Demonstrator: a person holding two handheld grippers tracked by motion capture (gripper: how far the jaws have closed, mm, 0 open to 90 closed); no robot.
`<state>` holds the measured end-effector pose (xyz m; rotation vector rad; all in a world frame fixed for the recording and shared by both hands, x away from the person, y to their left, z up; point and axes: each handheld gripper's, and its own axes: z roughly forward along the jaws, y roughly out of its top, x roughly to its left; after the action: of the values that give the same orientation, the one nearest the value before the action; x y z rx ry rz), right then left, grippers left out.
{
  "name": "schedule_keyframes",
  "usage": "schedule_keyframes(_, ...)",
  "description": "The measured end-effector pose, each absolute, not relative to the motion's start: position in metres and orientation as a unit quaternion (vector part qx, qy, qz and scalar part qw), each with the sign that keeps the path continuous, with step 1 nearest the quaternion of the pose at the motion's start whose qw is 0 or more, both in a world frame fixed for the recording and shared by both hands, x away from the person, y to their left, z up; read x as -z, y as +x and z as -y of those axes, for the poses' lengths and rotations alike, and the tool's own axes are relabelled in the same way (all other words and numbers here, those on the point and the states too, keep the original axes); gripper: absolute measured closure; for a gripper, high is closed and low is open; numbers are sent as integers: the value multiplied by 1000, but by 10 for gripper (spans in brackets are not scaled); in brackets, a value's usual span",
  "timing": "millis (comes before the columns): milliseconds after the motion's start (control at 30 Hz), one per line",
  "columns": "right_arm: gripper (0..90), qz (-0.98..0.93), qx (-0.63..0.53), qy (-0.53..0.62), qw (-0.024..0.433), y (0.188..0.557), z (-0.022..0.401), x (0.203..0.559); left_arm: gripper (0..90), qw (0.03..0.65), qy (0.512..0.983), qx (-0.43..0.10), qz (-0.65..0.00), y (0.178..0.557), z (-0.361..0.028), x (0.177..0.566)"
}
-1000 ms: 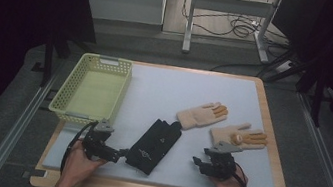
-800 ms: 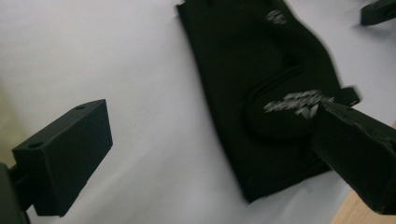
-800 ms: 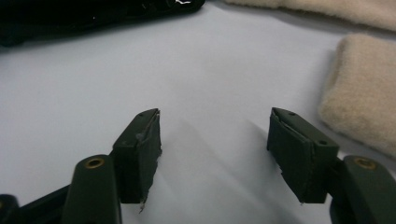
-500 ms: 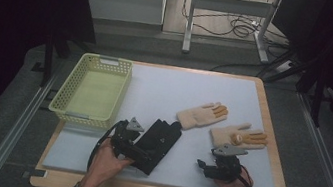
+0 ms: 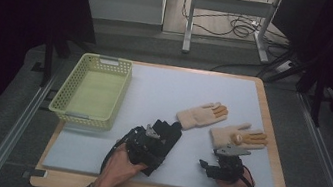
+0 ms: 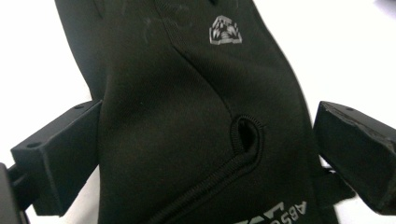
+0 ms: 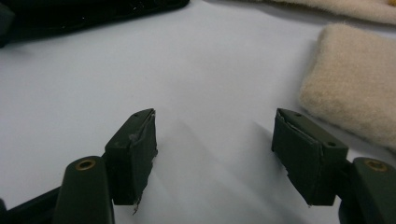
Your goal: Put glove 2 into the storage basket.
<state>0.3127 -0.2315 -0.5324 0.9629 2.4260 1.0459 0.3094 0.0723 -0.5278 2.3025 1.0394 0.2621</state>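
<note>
Black glove (image 6: pixel 187 116): smooth stretch fabric, stitched seams, silver logo. Lies between left gripper (image 6: pixel 205 154) jaws, spread wide, unclamped, fingers toward 12 o'clock.

The left gripper (image 5: pixel 160 135) has slid rightward from the lower-left table edge onto the black glove (image 5: pixel 168 133), jaws now straddling it. The right gripper's (image 5: pixel 205 164) jaws have just been opening, nothing between them.

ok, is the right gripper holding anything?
No, the right gripper has its jaws apart over bare mat.
</note>
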Motion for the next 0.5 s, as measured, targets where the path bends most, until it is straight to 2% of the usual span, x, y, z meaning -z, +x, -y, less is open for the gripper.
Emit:
schedule_keyframes(167,302,-851,-367,338,165,313,231,532,0,270,873,-125,-387,308,-68,532)
schedule_keyframes(300,302,-851,-366,338,165,313,231,533,97,264,877,-124,-383,307,-68,527)
schedule_keyframes(367,302,-851,-366,338,165,313,231,533,168,261,878,-122,-382,307,-69,526)
schedule_keyframes(433,301,-852,-365,338,165,313,231,533,276,259,878,-118,-384,312,-78,521)
schedule_keyframes(500,301,-852,-365,338,165,313,231,533,457,259,878,-119,-385,314,-82,519)
